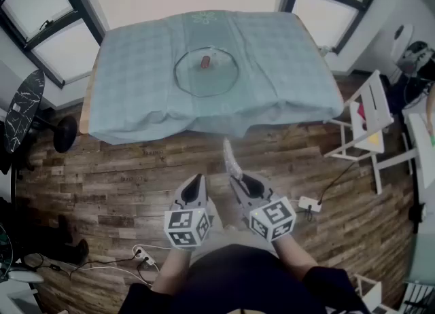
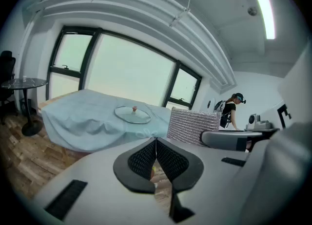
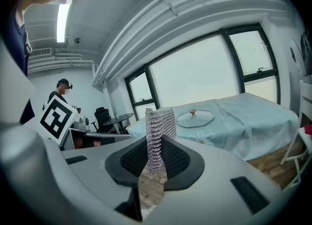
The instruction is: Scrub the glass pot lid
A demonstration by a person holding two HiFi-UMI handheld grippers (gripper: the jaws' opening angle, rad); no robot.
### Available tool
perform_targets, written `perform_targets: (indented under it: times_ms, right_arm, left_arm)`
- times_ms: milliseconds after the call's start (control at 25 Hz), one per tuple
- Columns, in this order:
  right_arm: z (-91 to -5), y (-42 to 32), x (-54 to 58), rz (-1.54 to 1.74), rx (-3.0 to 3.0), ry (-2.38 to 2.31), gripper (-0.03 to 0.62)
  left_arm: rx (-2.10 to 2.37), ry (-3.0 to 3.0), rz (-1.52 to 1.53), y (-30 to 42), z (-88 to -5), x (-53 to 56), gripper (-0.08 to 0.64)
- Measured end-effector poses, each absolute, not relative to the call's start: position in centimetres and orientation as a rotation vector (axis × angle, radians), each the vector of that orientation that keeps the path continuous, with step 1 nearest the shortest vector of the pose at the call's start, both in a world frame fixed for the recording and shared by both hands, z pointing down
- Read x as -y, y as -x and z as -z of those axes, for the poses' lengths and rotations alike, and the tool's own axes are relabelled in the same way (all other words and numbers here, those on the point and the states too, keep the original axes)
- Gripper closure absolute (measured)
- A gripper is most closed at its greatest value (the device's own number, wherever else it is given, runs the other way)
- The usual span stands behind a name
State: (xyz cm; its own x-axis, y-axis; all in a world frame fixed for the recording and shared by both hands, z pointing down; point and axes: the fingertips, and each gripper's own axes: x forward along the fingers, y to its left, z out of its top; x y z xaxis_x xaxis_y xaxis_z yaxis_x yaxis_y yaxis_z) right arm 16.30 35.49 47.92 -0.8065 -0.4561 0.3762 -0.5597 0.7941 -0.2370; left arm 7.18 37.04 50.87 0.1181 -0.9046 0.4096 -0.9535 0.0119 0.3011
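A glass pot lid (image 1: pixel 206 71) lies flat, its reddish knob (image 1: pixel 205 61) pointing up, near the middle of a table (image 1: pixel 84 112). A pale blue cloth (image 1: pixel 136 88) covers the table and hangs over its near edge. Nothing touches the lid.

In front of the table we see a wooden floor (image 1: pixel 102 183). We hold both grippers side by side over it, well apart from the lid and aimed toward it.

The right gripper (image 1: pixel 238 178) is clamped on a silvery mesh scrubber (image 1: pixel 232 160). The scrubber stands up out of the jaws as a narrow strip. It looks like woven metal, though we cannot be sure of the material.

The left gripper (image 1: pixel 197 179) has its jaws pressed together with nothing between them.

Dark-framed windows (image 1: pixel 41 27) stand behind the table. A white chair (image 1: pixel 370 119) stands on the floor to its right. In the left gripper view, a person (image 2: pixel 230 111) stands far off at the right of the room.
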Motion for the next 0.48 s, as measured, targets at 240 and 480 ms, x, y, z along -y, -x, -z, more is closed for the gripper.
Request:
perform_targets:
  times_ms: [240, 480]
  right_arm:
    - [-48.1, -18.8, -39.0, -0.501, 2.729, -0.799, 0.515]
    - [-47.1, -18.8, -40.2, -0.478, 2.756, -0.749, 0.515]
  left_arm:
    - [1.796, -1.896, -0.119, -9.3, -50.0, -40.5, 0.557]
    - [1.788, -1.922, -0.116, -10.4, -49.3, -40.5, 0.557]
